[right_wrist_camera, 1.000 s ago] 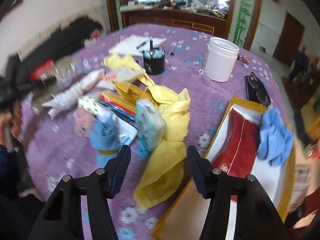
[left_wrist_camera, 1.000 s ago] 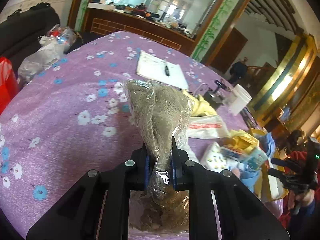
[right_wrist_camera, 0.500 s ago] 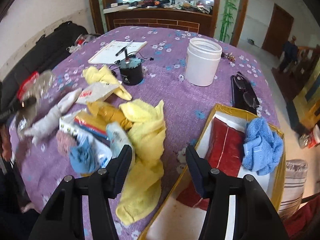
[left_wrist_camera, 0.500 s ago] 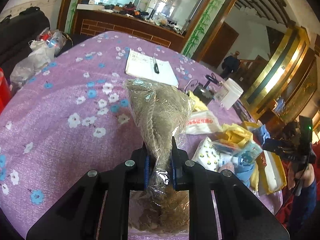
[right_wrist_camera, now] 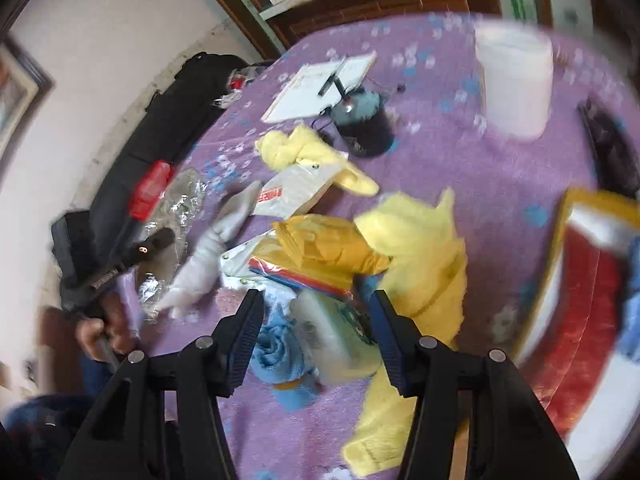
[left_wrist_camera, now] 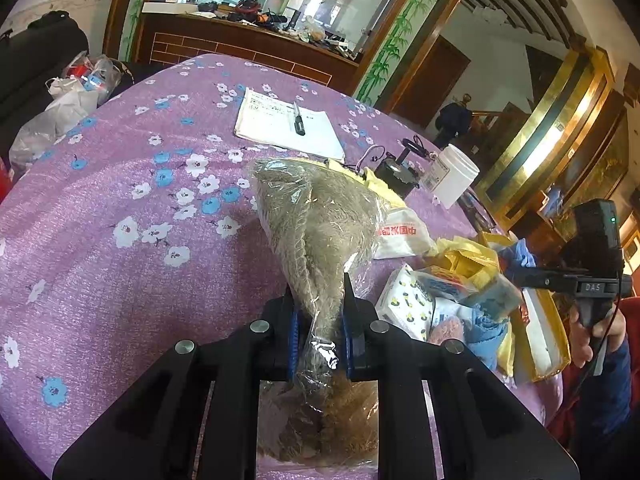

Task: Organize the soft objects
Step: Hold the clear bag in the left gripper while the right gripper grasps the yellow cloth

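My left gripper (left_wrist_camera: 319, 322) is shut on a grey-brown fuzzy cloth in a clear plastic bag (left_wrist_camera: 316, 224) and holds it above the purple flowered tablecloth (left_wrist_camera: 120, 208). My right gripper (right_wrist_camera: 316, 320) is open, above a pile of soft things: a blue cloth (right_wrist_camera: 280, 354), a pale tissue pack (right_wrist_camera: 340, 336), a yellow towel (right_wrist_camera: 420, 252) and a grey sock (right_wrist_camera: 216, 252). The same pile shows in the left wrist view (left_wrist_camera: 460, 292). A gold-rimmed box (right_wrist_camera: 576, 280) at the right holds a red cloth (right_wrist_camera: 588, 320) and a blue cloth.
A white jar (right_wrist_camera: 514, 84), a small black pot (right_wrist_camera: 364, 124), a notepad with a pen (left_wrist_camera: 286, 124) and dark glasses (right_wrist_camera: 608, 144) lie at the far side. Plastic bags (left_wrist_camera: 60, 108) sit at the left table edge. The right wrist view is blurred.
My right gripper has swung left and down over the pile, so the box has slid to the right edge. My left gripper still holds the bagged cloth and has drifted slightly.
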Available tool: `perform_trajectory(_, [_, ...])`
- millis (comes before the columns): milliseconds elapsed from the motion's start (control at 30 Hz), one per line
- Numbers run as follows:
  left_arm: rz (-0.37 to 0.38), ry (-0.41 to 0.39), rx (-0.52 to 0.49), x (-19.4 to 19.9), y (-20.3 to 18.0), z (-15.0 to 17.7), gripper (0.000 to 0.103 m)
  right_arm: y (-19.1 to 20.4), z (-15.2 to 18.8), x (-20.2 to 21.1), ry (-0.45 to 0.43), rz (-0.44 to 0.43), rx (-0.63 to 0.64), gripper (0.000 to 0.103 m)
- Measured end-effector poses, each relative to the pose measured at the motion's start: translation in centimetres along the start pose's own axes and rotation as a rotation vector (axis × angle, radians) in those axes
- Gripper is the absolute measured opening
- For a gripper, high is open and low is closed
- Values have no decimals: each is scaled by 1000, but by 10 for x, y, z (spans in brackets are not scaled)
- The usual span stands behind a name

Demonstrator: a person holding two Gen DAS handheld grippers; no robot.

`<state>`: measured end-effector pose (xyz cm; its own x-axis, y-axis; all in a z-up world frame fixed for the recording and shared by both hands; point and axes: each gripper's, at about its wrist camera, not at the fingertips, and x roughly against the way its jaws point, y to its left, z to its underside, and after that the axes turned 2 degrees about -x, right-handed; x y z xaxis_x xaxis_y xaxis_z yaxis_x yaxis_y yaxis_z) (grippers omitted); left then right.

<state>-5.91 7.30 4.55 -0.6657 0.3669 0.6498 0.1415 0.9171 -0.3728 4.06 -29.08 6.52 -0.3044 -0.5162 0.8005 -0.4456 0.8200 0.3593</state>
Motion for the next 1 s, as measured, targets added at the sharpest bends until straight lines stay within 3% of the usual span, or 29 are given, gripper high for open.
perform_trajectory(100, [5, -1, -2, -1, 1, 0, 15, -14, -3, 3, -20, 140, -26, 55])
perform_trajectory(233, [10, 0, -2, -2, 1, 1, 15, -27, -2, -7, 23, 182, -47, 55])
perform_trajectory(333, [11, -3, -3, 0, 2, 1, 15, -41, -4, -5, 20, 130, -111, 55])
perform_trajectory(400, [9, -4, -3, 1, 2, 1, 16, -49, -6, -3, 9, 143, -130, 56])
perform_trajectory(533, [8, -7, -4, 4, 3, 1, 16, -37, -3, -19, 99, 44, -68, 56])
perform_trajectory(667, [11, -8, -3, 4, 3, 1, 15, -25, 3, -39, 141, 153, -13, 58])
perform_trajectory(833, [23, -13, -18, 6, -2, 2, 15, -32, 8, -37, 76, 162, -67, 43])
perform_trajectory(1000, [44, -36, -27, 11, -12, -3, 15, -23, 16, -1, -98, 180, -97, 42])
